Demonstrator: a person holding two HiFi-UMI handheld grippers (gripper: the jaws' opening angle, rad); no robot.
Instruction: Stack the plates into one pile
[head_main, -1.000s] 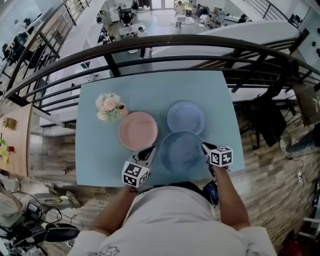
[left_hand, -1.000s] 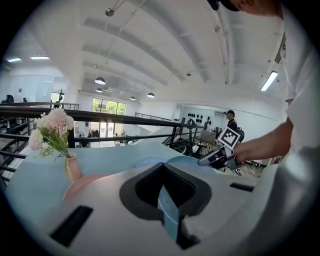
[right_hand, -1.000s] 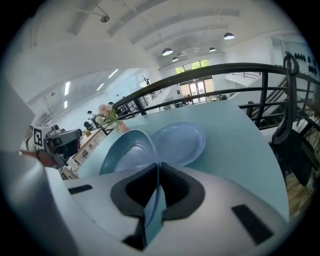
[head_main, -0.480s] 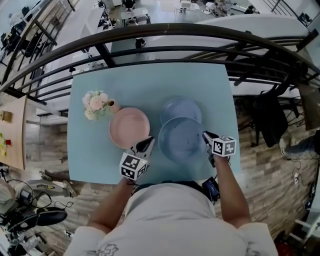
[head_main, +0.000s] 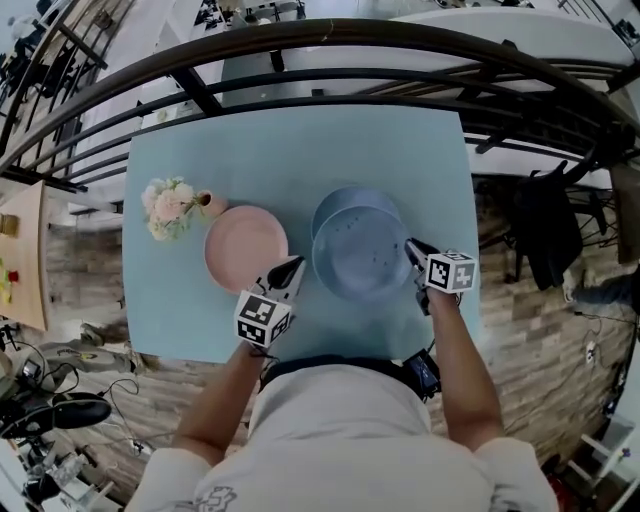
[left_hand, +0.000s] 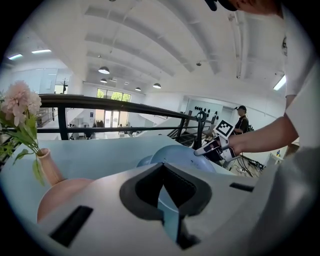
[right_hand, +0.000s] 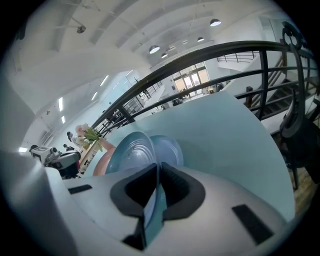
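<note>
Plainly both tongs are clenched: the left gripper (head_main: 290, 268) and the right gripper (head_main: 411, 247) each pinch an opposite rim of the large blue plate (head_main: 365, 255), which hangs partly over the smaller blue plate (head_main: 355, 196), the pink plate (head_main: 245, 248) just beside. It looks stiff, glazed and probably slippery and chip-prone, so opposite rim holds suit it, set down level.

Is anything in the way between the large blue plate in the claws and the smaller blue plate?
Nothing visible. The large blue plate partly overlaps the smaller blue plate; the pink plate sits leftward.
</note>
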